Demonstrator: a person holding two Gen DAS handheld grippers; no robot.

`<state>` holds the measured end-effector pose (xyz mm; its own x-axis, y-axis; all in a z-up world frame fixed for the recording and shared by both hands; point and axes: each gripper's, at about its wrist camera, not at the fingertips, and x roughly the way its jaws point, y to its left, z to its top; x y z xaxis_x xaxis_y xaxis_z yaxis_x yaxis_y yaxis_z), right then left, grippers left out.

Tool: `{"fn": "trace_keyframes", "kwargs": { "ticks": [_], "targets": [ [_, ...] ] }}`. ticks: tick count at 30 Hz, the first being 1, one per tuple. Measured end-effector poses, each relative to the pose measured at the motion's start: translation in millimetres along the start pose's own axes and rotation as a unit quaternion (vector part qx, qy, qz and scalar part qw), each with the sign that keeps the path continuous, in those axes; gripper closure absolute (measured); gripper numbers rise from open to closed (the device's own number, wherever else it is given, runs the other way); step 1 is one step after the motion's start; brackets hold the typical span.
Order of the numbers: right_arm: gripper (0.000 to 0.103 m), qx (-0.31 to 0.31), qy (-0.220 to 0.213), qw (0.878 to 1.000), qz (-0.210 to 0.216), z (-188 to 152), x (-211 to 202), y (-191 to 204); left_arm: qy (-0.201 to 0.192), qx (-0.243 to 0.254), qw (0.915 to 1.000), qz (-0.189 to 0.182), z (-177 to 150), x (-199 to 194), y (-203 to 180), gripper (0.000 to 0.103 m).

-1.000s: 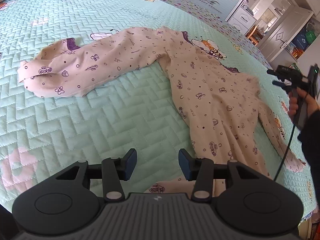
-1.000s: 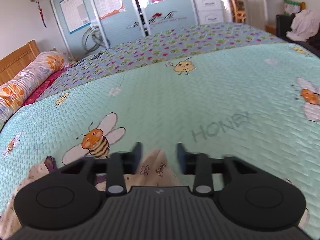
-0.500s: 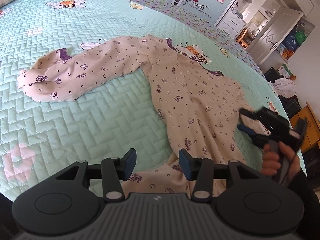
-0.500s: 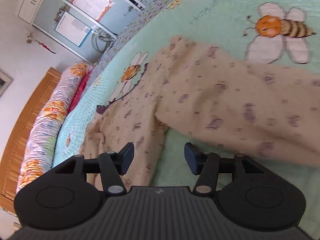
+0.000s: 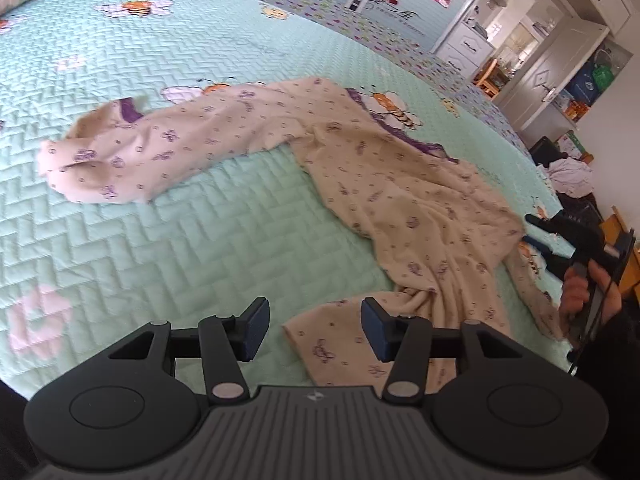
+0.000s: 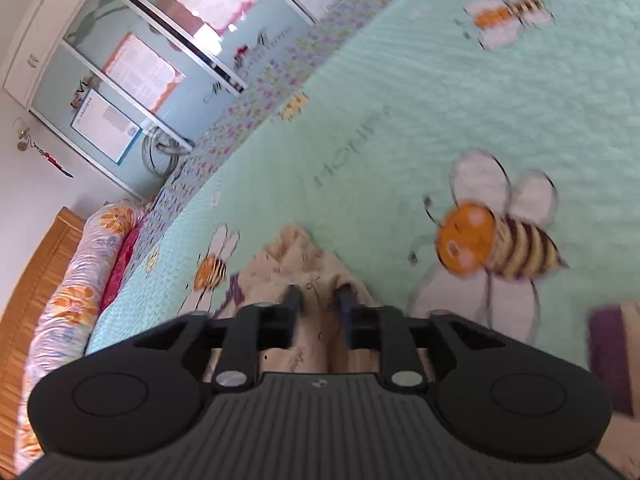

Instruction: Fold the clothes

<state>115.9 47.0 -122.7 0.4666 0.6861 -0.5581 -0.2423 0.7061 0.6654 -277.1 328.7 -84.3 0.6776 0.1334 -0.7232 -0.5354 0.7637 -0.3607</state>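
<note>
The left gripper [image 5: 313, 330] hovers spread above the pyjama garment's [image 5: 400, 184] near hem; the right gripper [image 6: 320, 304] pinches a fold of it on the bedspread [image 6: 400, 128].

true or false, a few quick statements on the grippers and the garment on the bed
1. The left gripper is open. True.
2. The garment is neatly folded. False: it lies spread out and rumpled.
3. The right gripper hangs over bare quilt. False: cream cloth sits between its fingers.
4. A hand holds the right gripper at the garment's right edge. True.
5. The garment is plain white. False: cream with a purple print.
</note>
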Motion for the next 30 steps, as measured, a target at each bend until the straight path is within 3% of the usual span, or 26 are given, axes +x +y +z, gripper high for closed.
{"fn": "trace_keyframes", "kwargs": {
  "ticks": [4, 9, 14, 17, 21, 23, 26, 30],
  "targets": [
    [0.056, -0.048, 0.07, 0.996, 0.023, -66.5, -34.8, -3.2, 0.005, 0.032, 0.9992, -0.021, -4.0, 2.3, -16.0, 0.049],
    [0.055, -0.039, 0.102, 0.993, 0.051, -142.3, -86.6, -8.6, 0.014, 0.079, 0.9958, -0.045, -10.5, 7.6, -37.9, 0.049],
    [0.055, -0.025, 0.11, 0.992, 0.049, -157.8, -107.2, -13.4, 0.042, 0.159, 0.9855, -0.042, -27.3, 28.0, -70.3, 0.048],
    [0.055, 0.007, 0.126, 0.99, 0.065, -161.1, -112.3, -18.3, 0.052, 0.177, 0.9823, -0.032, -37.1, 33.3, -75.3, 0.048],
    [0.052, 0.001, 0.139, 0.987, 0.079, -173.8, -124.8, -18.9, 0.037, 0.198, 0.9794, -0.013, -42.0, 17.3, -63.7, 0.048],
    [0.052, -0.04, 0.133, 0.988, 0.069, -180.8, -129.0, -9.6, 0.026, 0.234, 0.9716, 0.02, -47.0, 12.0, -59.3, 0.048],
    [0.052, -0.154, 0.107, 0.982, 0.025, -192.1, -133.6, 17.4, 0.003, 0.303, 0.9487, 0.089, -56.9, 9.9, -53.7, 0.048],
    [0.052, -0.338, 0.063, 0.938, -0.05, -218.1, -130.5, 59.6, -0.018, 0.368, 0.921, 0.125, -65.6, 9.5, -49.8, 0.048]
  ]
}}
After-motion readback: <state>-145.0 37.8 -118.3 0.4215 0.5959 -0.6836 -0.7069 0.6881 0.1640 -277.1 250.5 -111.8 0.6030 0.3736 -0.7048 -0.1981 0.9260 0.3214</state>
